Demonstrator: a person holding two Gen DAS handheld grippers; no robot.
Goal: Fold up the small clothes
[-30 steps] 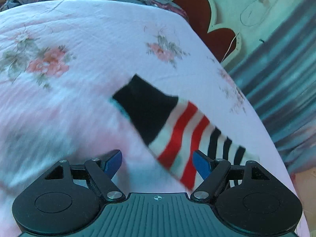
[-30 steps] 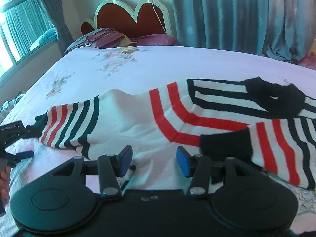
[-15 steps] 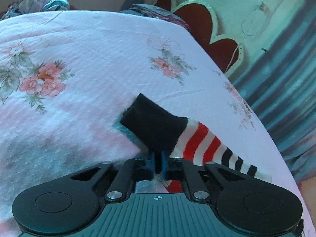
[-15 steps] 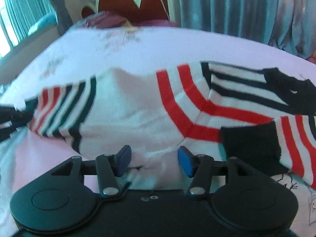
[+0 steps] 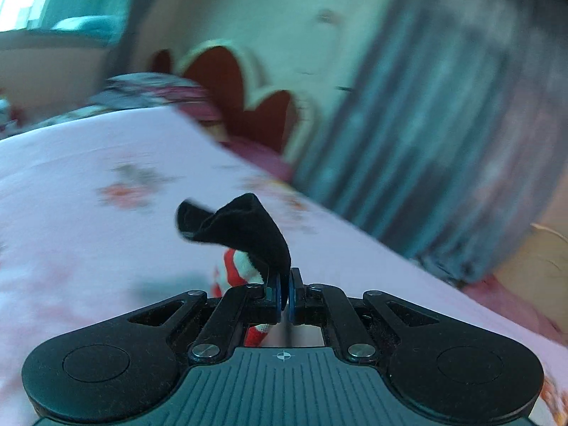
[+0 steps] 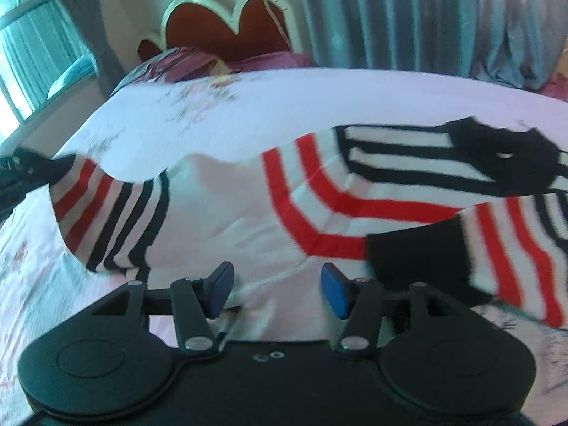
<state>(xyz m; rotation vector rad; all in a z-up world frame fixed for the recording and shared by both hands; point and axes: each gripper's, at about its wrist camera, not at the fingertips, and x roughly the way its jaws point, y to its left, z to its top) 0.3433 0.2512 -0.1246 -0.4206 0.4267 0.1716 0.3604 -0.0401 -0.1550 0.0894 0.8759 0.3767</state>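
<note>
Pinching the black cuff [image 5: 245,230] of the striped sweater [image 6: 319,213], the left gripper [image 5: 285,293] has its blue pads pressed together on the cloth, cuff raised off the bedsheet [image 5: 88,220]. Right gripper [image 6: 277,289] is spread wide w/ nothing between, hovering over the sweater's white body, which lies spread across the bed. Headboard [image 6: 227,28] at the back.

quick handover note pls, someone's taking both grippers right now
Left hand-held gripper: shut on the black cuff of the striped sweater, lifted off the bed.
Right hand-held gripper: open, low over the sweater's white lower body, holding nothing.
Sweater lies spread on the bed, other sleeve laid across the front.
Left: fold the held sleeve in, then fold the body.
</note>
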